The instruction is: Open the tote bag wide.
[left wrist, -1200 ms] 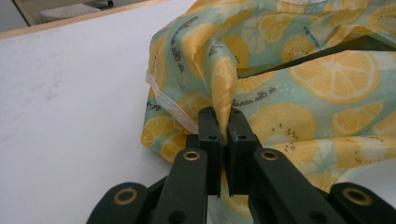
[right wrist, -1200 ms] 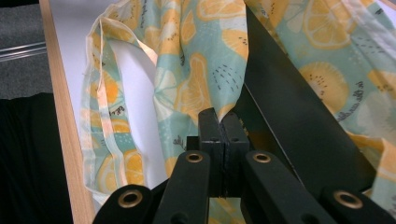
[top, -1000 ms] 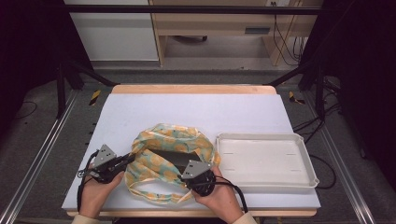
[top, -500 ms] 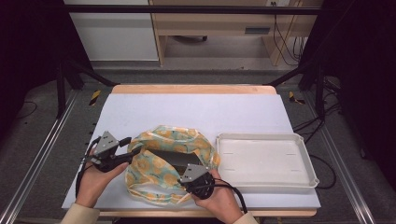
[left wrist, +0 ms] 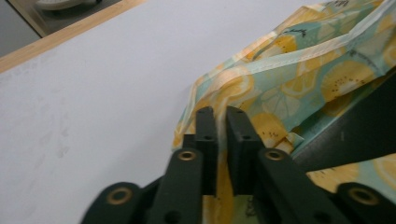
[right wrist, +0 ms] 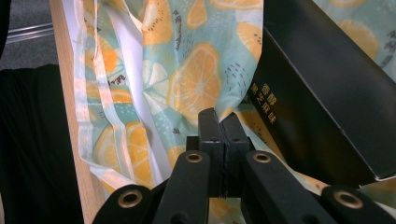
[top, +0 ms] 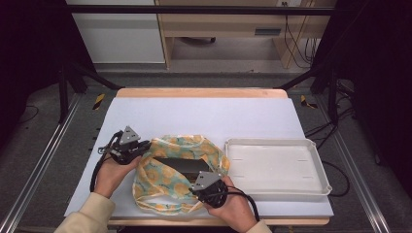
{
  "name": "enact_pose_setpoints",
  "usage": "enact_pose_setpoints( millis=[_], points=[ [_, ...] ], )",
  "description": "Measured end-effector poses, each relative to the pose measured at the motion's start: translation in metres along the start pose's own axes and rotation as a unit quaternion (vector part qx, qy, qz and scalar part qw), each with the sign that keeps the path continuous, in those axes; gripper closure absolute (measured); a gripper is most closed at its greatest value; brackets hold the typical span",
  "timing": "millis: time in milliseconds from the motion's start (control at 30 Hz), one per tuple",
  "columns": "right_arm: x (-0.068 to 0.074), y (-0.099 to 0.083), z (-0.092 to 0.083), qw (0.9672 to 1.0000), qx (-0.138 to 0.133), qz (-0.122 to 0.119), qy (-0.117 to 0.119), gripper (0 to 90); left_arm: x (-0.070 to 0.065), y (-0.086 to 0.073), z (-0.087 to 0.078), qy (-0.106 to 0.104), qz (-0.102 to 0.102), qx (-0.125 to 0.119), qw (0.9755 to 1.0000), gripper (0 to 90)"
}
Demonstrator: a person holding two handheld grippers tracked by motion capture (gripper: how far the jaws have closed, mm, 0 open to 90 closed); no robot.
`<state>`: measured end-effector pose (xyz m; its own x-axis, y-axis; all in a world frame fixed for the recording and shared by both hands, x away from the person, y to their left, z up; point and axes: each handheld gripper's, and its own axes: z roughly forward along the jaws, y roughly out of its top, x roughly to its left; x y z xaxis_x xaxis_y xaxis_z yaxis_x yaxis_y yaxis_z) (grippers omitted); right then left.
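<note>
A bag (top: 170,180) printed with lemons and oranges lies at the front middle of the table, with a black box (top: 182,166) inside its mouth. My left gripper (top: 147,145) is at the bag's left rim. Its jaws have just closed, and in the left gripper view the gripper (left wrist: 222,122) pinches the bag's (left wrist: 289,79) hem, with the box (left wrist: 359,126) at the right. My right gripper (top: 194,186) is at the bag's near side. In the right gripper view this gripper (right wrist: 223,122) is shut on a fold of the bag (right wrist: 196,79), next to the box (right wrist: 327,93).
An empty white tray (top: 272,142) sits to the right of the bag, close to it. The white table mat (top: 204,114) stretches back to a wooden far edge. The wooden front edge (right wrist: 70,107) runs just beside the bag.
My left gripper has moved away from the person along the bag's left side and now grips the rim higher up. The bag's left edge has shifted with it. The right hand has stayed put.
</note>
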<state>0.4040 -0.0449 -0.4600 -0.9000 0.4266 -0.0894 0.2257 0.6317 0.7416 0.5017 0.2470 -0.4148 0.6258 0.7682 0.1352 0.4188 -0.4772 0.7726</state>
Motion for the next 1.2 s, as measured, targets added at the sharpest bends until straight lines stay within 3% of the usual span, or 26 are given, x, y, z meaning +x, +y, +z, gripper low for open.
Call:
enact_pose_setpoints(
  millis=[333, 433, 467, 567, 633, 833, 1200],
  points=[
    [0.004, -0.004, 0.000, 0.9999, 0.011, -0.004, 0.004, 90.0, 0.014, 0.024, 0.001, 0.032, -0.001, -0.019, 0.9993, 90.0],
    [0.005, -0.006, 0.001, 0.9999, 0.014, -0.003, 0.006, 90.0, 0.012, 0.030, 0.003, 0.020, -0.002, -0.020, 0.9996, 90.0],
    [0.004, -0.005, 0.001, 0.9999, 0.011, 0.004, 0.007, 86.4, 0.008, 0.031, 0.004, 0.008, 0.005, -0.018, 0.9998, 90.0],
    [0.002, -0.004, 0.000, 0.9999, 0.003, 0.009, 0.005, 80.2, 0.003, 0.030, 0.004, -0.001, 0.012, -0.015, 0.9998, 90.0],
    [0.001, -0.002, -0.002, 0.9998, -0.005, 0.018, 0.005, 70.5, -0.002, 0.028, 0.003, -0.009, 0.015, -0.014, 0.9998, 90.0],
    [-0.003, 0.006, -0.011, 0.9996, -0.018, 0.020, -0.002, 53.9, -0.010, 0.025, -0.002, -0.022, 0.029, -0.006, 0.9993, 89.9],
    [-0.013, 0.008, -0.021, 0.9996, -0.017, 0.024, -0.008, 43.4, -0.015, 0.013, -0.007, -0.036, 0.031, 0.003, 0.9989, 87.1]
  ],
)
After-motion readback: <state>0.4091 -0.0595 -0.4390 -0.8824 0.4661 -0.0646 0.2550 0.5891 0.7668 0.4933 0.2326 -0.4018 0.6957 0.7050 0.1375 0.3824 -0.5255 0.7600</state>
